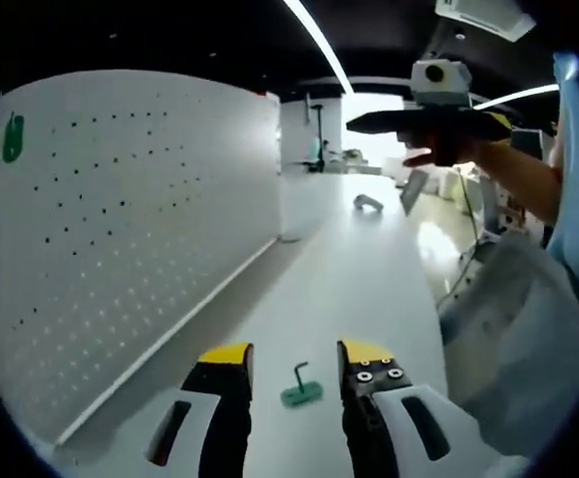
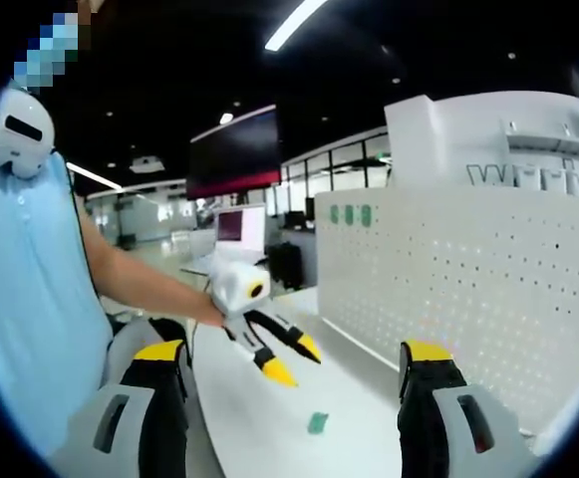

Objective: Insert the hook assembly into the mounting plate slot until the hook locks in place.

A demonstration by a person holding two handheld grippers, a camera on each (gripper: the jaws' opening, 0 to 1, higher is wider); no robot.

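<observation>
The pick-up has not begun, I judge. In the left gripper view the green hook lies on the white table at bottom centre, between the left gripper's open, empty jaws. The pegboard fills the left. In the right gripper view the right gripper is spread wide and empty, the hook low centre. Next: lower, close on the hook, carry it to the pegboard.

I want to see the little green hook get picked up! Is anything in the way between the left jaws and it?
No, nothing visible blocks it. The green hook piece lies alone on the white table, just ahead of the open left gripper. The pegboard stands off to the side, not in the path.
</observation>
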